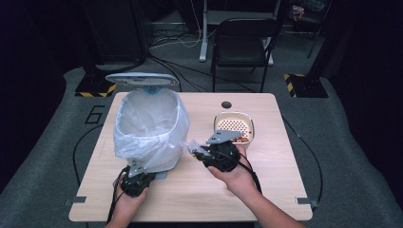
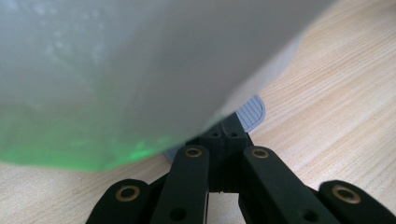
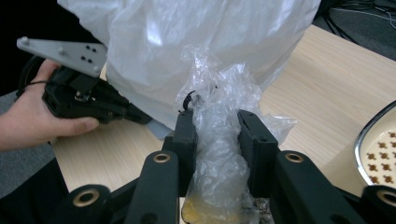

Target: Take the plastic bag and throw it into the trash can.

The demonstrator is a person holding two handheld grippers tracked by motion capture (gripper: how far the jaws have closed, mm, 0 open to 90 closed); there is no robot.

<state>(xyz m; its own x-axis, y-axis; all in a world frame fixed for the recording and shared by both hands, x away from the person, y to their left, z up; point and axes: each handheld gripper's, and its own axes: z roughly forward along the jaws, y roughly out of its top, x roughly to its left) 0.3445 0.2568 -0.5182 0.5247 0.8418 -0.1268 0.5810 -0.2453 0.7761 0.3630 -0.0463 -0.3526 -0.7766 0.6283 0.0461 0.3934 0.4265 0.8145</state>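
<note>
High view showed the counter [image 1: 190, 194] across the middle of the frame, with the bin [image 1: 149, 126], lined with a white bag and lid up, standing left of centre. Right of centre sat a tray [image 1: 235, 126] with a perforated base and reddish scraps at its lower right edge. Below the bin, at lower left, the left tool [image 1: 135, 183] lay with its tip at the bin's foot pedal [image 2: 250, 112]; in the left gripper view its jaws stood fully closed, holding nothing, at the pedal's edge. Between bin and tray, the right tool [image 1: 209, 152] had its jaws pinched on a crumpled plastic wrap [image 3: 217, 140], which bulged above the pads, with yellowish residue low in it.

Dropping the wrap in the bin looked like the step in hand. To do it well, the right tool should lift clear of the bag's rim, move over the opening, and only then open, while the left tool holds the pedal down.
</note>
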